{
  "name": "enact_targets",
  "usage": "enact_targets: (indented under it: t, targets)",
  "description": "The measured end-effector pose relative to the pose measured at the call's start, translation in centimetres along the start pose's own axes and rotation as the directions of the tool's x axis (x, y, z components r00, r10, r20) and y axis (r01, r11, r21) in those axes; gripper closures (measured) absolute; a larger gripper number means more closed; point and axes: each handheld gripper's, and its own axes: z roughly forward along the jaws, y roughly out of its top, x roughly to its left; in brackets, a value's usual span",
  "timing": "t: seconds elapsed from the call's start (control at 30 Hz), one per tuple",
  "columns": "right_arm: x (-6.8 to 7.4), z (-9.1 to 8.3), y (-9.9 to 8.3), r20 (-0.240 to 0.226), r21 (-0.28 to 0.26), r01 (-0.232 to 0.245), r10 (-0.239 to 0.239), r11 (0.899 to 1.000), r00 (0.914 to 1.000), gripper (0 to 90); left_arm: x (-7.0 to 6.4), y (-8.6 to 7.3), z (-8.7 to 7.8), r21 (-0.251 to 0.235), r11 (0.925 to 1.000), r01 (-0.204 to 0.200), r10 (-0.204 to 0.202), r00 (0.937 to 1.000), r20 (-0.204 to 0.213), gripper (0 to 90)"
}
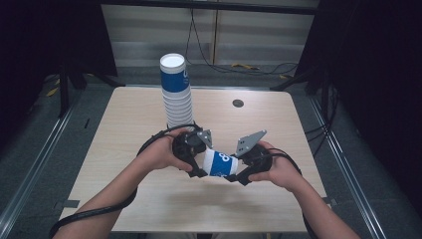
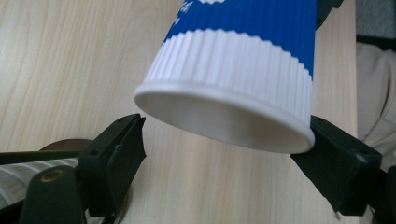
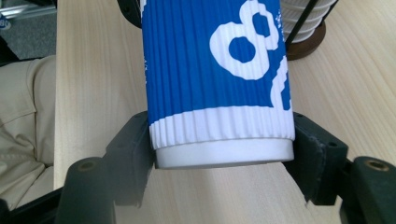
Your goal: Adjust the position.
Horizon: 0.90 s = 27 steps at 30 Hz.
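Wooden table (image 1: 124, 149) | right gripper (image 1: 238, 175) fingers pinch blue-white cup (image 1: 219, 163) – empty | left gripper (image 1: 200, 158) fingers spread

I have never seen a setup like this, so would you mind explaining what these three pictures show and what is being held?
There is no robot here: a person sits at a wooden table and holds a tool with two black jaws in each hand. The high view looks down from above. It shows the left hand-held gripper and the right hand-held gripper meeting at one blue and white ribbed paper cup, held on its side above the table.

The other two pictures come from cameras riding on each tool. The right gripper view shows its jaws closed on the cup's narrow base. The left gripper view shows the wide rim between jaws that stand open.

Behind stands a tall stack of cups.
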Motion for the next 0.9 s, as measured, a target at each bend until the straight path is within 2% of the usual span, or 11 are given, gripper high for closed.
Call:
enact_targets:
  t: [0.03,0.07,0.1,0.2,0.27,0.4,0.43,0.57,0.7,0.77,0.9]
  targets:
    - [0.0,0.0,-0.1,-0.003,-0.006,0.003,-0.003,1.0,1.0,30.2,-0.1,-0.1,0.1,-0.022,0.9997,0.01,-0.01,0.9999,0.006,17.2]
    - [0.0,-0.1,-0.2,-0.005,-0.013,0.002,-0.002,1.0,1.0,30.2,0.0,-0.2,0.0,-0.03,0.9995,-0.002,0.003,0.9999,0.012,17.4]
    - [0.0,-0.1,-0.4,0.0,-0.02,-0.002,0.002,1.0,1.0,30.2,-0.1,-0.4,0.0,-0.037,0.9992,0.012,-0.012,0.9999,0.009,18.1]
    - [0.0,-0.2,-0.7,-0.001,-0.041,-0.008,0.008,0.999,1.0,30.1,0.0,-0.7,-0.3,-0.066,0.9977,0.011,-0.011,0.9999,0.007,17.6]
    - [0.0,-0.2,-1.0,0.014,-0.059,-0.011,0.012,0.998,0.9998,30.1,0.0,-1.0,-0.4,-0.089,0.9959,0.016,-0.015,0.9998,0.013,17.7]
    - [-0.1,-0.3,-1.6,0.005,-0.078,-0.027,0.028,0.997,0.9996,30.0,0.4,-1.6,-0.7,-0.127,0.9918,0.015,-0.012,0.9997,0.019,17.5]
    - [-0.1,-0.3,-1.7,0.005,-0.082,-0.029,0.03,0.996,0.9995,30.0,0.4,-1.8,-0.7,-0.141,0.9896,0.03,-0.028,0.9995,0.015,17.4]
    - [-0.2,-0.4,-1.8,0.012,-0.089,-0.039,0.04,0.995,0.9991,30.0,0.4,-2.1,-0.9,-0.156,0.9869,0.039,-0.038,0.9992,0.009,17.3]
    - [-0.3,-0.5,-2.0,0.009,-0.102,-0.05,0.051,0.993,0.9986,29.9,0.5,-2.5,-1.0,-0.211,0.9758,0.057,-0.055,0.9984,0.015,17.3]
    - [-0.3,-0.4,-2.2,0.005,-0.108,-0.053,0.054,0.993,0.9985,29.9,0.5,-2.6,-1.0,-0.221,0.9743,0.041,-0.04,0.9992,0.011,17.3]
    - [-0.3,-0.3,-2.3,-0.005,-0.12,-0.068,0.068,0.99,0.9977,29.9,0.5,-2.5,-0.8,-0.231,0.9721,0.04,-0.038,0.9992,0.011,17.1]
